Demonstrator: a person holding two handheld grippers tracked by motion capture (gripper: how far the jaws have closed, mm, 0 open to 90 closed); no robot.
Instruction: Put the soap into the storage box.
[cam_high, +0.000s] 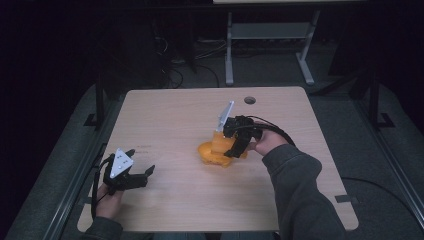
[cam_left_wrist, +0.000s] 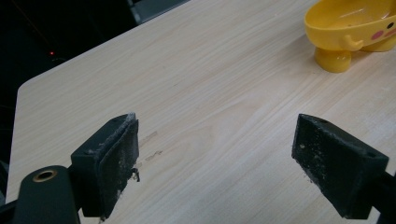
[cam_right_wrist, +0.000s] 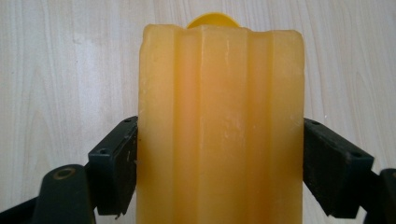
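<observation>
Soap bar (cam_high: 218, 141), orange, sits mid-frame in the high view, clamped by the right gripper (cam_high: 235, 142) above a yellow duck-shaped dish (cam_high: 212, 155) on the table (cam_high: 175, 125). Left gripper (cam_high: 142, 175) lower left, fingers apart. Left gripper view: fingers wide apart, dish (cam_left_wrist: 350, 32) upper right. Right gripper view: fingers (cam_right_wrist: 114, 163) pressed against the bar (cam_right_wrist: 219, 126), centre frame.

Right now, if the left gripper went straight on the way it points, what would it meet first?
Probably bare table. The open left gripper looks along the wood; the yellow duck-shaped dish sits off to the right of its line, so it would likely pass it, though depth is unclear.
</observation>
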